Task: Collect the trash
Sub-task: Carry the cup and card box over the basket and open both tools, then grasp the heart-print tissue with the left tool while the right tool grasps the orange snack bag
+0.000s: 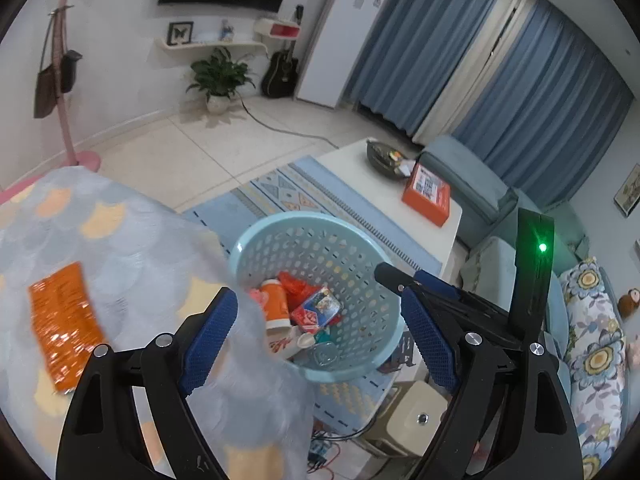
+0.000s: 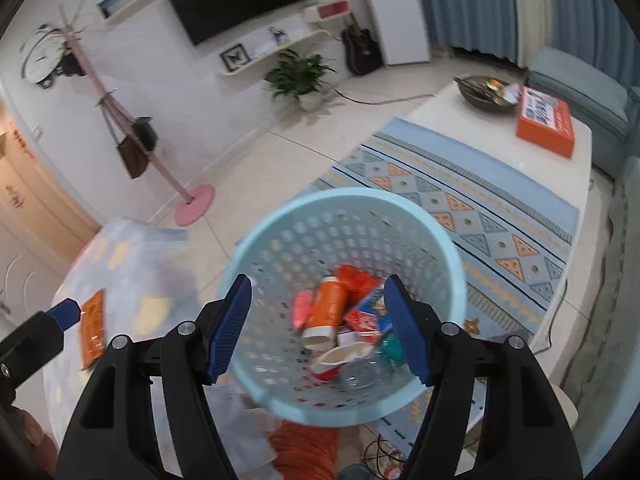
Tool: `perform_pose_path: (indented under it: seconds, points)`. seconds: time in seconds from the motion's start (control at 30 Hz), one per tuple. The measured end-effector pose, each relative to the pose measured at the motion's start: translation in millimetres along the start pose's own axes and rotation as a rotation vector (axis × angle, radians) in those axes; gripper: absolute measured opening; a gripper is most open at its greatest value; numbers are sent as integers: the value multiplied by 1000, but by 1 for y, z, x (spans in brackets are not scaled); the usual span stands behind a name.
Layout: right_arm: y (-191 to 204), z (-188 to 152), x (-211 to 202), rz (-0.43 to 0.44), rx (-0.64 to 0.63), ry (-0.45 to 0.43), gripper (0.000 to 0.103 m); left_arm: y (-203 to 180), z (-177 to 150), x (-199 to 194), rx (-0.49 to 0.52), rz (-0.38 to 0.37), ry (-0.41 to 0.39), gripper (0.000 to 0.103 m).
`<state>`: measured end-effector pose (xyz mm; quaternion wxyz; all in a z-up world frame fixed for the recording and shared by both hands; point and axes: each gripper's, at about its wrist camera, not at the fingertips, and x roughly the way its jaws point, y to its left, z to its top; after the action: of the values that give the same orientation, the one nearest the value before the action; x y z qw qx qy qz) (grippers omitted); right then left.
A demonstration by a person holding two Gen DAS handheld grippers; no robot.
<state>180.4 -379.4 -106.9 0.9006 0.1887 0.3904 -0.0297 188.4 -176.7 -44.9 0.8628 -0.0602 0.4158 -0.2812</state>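
Left wrist view: left gripper [image 1: 318,338] is wide open and empty, the basket [image 1: 248,240] already has a bottle and wrappers in it. An orange packet [image 1: 64,332] sits on the cloth-covered surface, probably next

Right wrist view: right gripper [image 2: 320,330] gapes empty over the basket [image 2: 448,248]

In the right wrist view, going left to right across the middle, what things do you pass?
Orange packet on the patterned cloth → light blue basket holding trash → patterned table runner → orange box.
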Motion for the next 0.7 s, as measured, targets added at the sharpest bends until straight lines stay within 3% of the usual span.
perform_pose_path:
  seconds: [0.13, 0.37, 0.5, 0.7]
  points:
    - [31, -3, -17, 38, -58, -26, 65, 10, -11, -35, -4, 14, -50, 82]
    - [96, -17, -37, 99, -178, -57, 71, 45, -41, -105, -30, 103, -147, 82]
    - [127, -28, -37, 132, -223, -50, 82, 75, -57, -140, -84, 192, -191, 86]
    - [178, -49, -26, 176, -299, 3, 82, 127, -91, -175, -145, 277, -183, 89]
